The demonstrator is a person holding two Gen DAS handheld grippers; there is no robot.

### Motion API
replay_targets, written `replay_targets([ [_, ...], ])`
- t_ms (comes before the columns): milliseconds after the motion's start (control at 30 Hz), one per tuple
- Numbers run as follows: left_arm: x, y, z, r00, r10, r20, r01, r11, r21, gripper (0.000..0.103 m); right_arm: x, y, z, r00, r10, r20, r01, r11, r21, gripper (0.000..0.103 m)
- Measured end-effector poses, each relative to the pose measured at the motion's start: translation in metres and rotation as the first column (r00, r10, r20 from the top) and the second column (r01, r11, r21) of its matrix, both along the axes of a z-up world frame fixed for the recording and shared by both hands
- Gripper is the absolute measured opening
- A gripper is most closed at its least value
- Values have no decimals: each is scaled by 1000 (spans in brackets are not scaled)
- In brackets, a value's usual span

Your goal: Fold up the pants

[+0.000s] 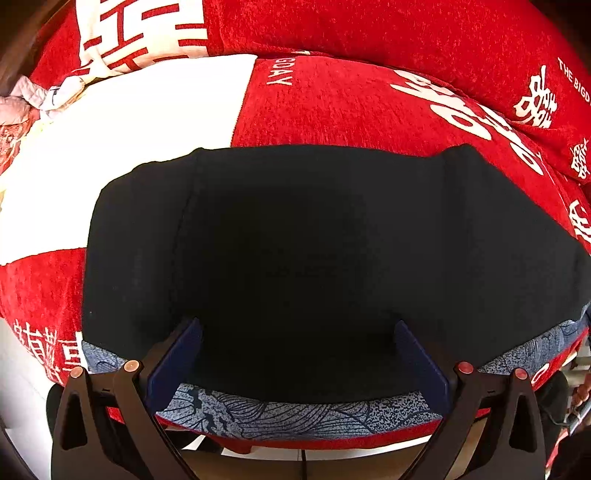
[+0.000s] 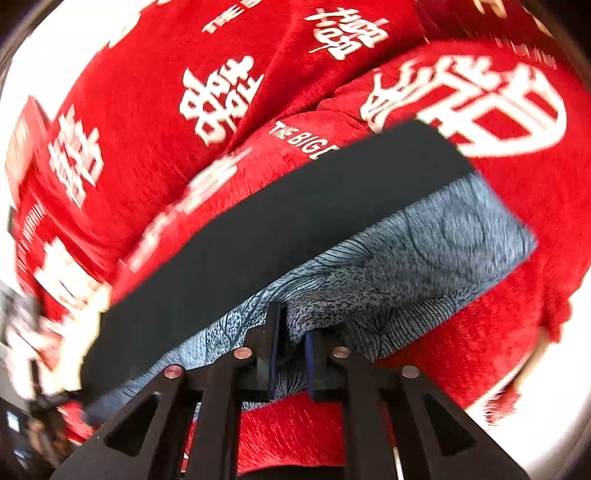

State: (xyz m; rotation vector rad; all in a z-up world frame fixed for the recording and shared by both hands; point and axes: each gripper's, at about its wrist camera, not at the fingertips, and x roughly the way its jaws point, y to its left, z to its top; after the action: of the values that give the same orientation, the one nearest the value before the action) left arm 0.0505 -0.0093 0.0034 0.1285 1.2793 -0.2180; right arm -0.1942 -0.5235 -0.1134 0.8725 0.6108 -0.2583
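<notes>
The pants lie on a red bed cover, black side up, with a blue-grey patterned layer showing along the near edge. My left gripper is open, its fingers spread over the near part of the black cloth, holding nothing. In the right wrist view the pants show as a black band with the patterned cloth beside it. My right gripper is shut on a fold of the patterned cloth.
The red cover with white characters fills the surface, with a white panel at the left. Red pillows lie at the back. Crumpled pink and white cloth sits at the far left. The right wrist view is motion-blurred.
</notes>
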Motion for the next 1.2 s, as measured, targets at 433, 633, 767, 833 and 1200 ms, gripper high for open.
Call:
replay_targets([
  [433, 4, -13, 0, 1000, 11, 7, -11, 999, 33, 103, -35, -56, 5, 968, -217, 128, 196, 967, 161, 7],
  [633, -3, -36, -12, 999, -50, -6, 51, 993, 105, 103, -22, -39, 41, 980, -194, -46, 186, 972, -147, 8],
  [767, -9, -39, -4, 997, -76, 17, 74, 992, 104, 103, -21, -50, 16, 949, -252, -187, 239, 967, -92, 27],
  [833, -13, -37, 3, 997, -67, 23, 65, 995, 80, 103, -33, -52, 31, 875, -387, -291, 354, 921, -161, 81],
  [1200, -65, -144, 0, 934, -355, 38, 351, 932, 89, 103, 56, 144, 91, 940, 119, -319, -270, 833, -484, 84],
])
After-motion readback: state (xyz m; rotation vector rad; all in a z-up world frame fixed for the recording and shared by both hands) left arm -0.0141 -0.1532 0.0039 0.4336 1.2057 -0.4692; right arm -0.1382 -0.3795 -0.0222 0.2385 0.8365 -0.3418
